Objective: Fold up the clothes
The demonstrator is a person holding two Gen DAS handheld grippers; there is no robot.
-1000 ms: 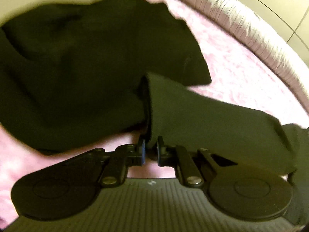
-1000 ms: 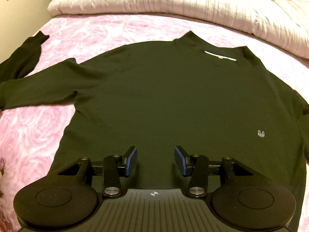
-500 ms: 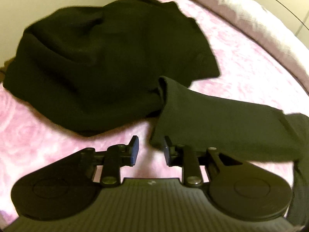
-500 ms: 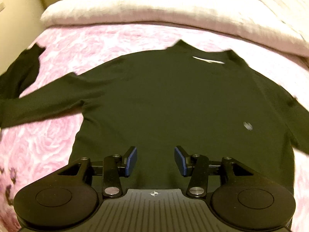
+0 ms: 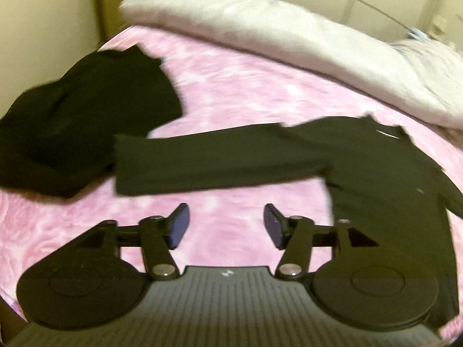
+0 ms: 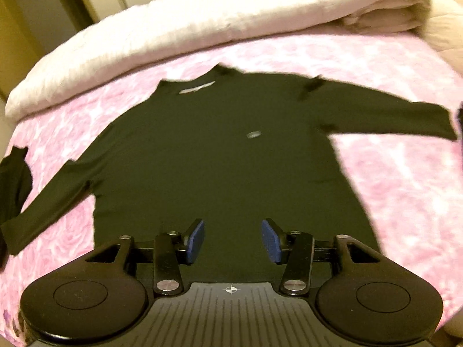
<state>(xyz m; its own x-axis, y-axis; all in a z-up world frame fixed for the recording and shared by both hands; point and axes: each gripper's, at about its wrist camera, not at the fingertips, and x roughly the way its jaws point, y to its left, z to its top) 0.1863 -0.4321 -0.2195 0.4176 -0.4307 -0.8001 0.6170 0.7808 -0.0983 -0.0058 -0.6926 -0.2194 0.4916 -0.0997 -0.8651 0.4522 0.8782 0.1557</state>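
While both claws hang over pink floral bedspread (image 5: 246,86): black long-sleeved top (image 6: 220,156) spread flat, front up, both sleeves out sideways; left gripper (image 5: 225,225) jaws spread wide, nothing between, above bare spread just short of near sleeve (image 5: 214,162); right gripper (image 6: 233,241) jaws spread, empty, over hem at centre; white neck label (image 6: 195,89) and small pale chest logo (image 6: 253,134) visible, too blurred to read; second dark garment (image 5: 78,118) heaped beside sleeve cuff; pale duvet (image 6: 202,20) rolled along far edge.
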